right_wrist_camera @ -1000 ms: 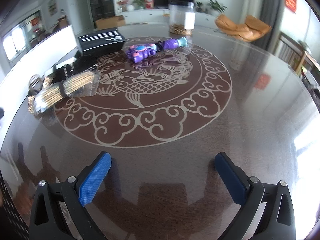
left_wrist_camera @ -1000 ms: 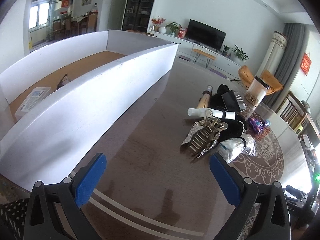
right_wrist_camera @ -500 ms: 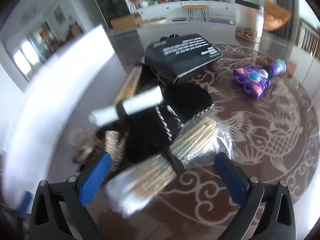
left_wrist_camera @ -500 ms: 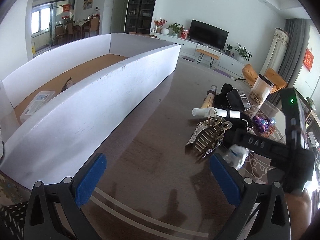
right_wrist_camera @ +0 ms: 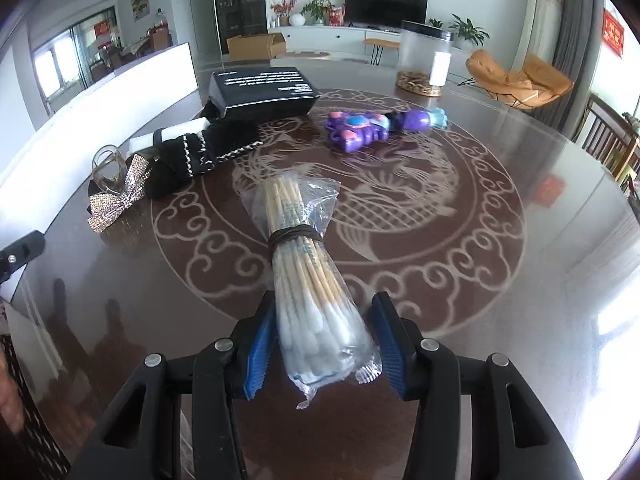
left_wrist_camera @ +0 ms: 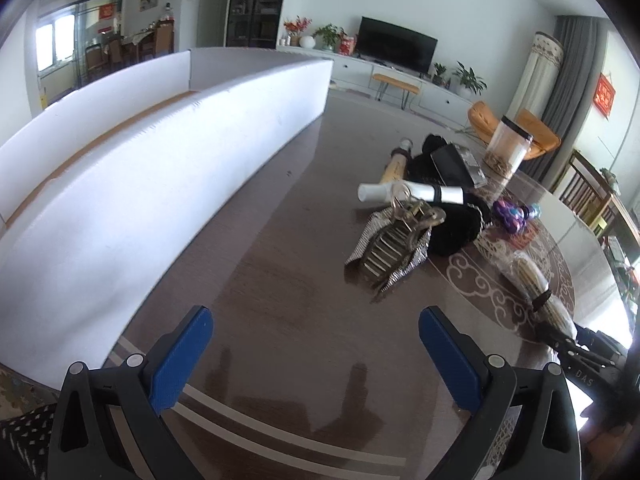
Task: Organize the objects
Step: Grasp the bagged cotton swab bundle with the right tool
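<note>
A clear bag of cotton swabs point(right_wrist_camera: 310, 280), tied with a dark band, lies on the glass table and shows at the right in the left wrist view point(left_wrist_camera: 532, 280). My right gripper point(right_wrist_camera: 324, 340) is closed around its near end, blue pads touching the bag. My left gripper point(left_wrist_camera: 316, 356) is open and empty over the dark table. A pile lies ahead of it: a hair claw point(left_wrist_camera: 394, 244) on a rhinestone bow, a white tube point(left_wrist_camera: 412, 192), black fabric point(left_wrist_camera: 456, 228), a black box point(right_wrist_camera: 262, 90), and a purple toy point(right_wrist_camera: 376, 126).
A long white-walled cardboard box point(left_wrist_camera: 168, 168) runs along the table's left side. A clear lidded jar point(right_wrist_camera: 424, 58) stands at the far side. A wooden tube point(left_wrist_camera: 394, 166) lies behind the pile. Chairs stand beyond the table's right edge.
My right gripper swung over the pile, came down at the swab bag and closed on its near end. The bag has shifted right, away from the pile. My left gripper stayed open, nearly still.
</note>
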`<act>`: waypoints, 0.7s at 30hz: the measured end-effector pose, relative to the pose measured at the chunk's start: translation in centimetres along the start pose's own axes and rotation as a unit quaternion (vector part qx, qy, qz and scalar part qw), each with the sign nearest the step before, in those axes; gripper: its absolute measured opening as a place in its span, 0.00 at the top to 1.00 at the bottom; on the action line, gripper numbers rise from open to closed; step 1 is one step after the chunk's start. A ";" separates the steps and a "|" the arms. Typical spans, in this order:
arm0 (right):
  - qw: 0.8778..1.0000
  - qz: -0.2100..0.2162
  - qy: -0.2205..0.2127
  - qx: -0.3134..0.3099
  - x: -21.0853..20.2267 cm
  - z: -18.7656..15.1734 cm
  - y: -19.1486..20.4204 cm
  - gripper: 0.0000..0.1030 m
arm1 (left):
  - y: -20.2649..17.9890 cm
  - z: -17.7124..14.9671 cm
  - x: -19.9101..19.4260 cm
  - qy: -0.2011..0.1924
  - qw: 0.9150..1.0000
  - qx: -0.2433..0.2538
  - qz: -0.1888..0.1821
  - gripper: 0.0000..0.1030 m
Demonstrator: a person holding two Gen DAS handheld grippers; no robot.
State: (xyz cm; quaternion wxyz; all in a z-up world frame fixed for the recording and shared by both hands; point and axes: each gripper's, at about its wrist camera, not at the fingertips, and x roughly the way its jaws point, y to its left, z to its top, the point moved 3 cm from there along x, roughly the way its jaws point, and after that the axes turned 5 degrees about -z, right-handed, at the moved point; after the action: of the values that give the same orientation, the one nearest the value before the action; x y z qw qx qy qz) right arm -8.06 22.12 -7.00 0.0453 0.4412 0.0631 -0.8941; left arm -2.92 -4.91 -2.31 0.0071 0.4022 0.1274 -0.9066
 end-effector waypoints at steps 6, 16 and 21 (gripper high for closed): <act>1.000 0.001 0.005 -0.009 1.5 0.9 0.1 0.10 | -1.6 -0.8 1.3 0.032 0.999 0.041 0.004 0.00; 1.000 -0.007 0.014 0.002 1.9 0.9 -0.3 0.00 | -3.1 -1.9 2.8 0.076 0.993 0.085 0.011 0.00; 1.000 -0.008 0.014 0.002 2.0 1.0 -0.3 0.00 | -3.3 -2.3 3.0 0.084 0.991 0.098 0.018 0.00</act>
State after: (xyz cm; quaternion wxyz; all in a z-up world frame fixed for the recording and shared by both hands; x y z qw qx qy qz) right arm -10.04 22.18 -7.95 0.0368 0.4533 0.0657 -0.8882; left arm -3.66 -0.86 -5.27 -0.0263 0.4779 0.0307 -0.8775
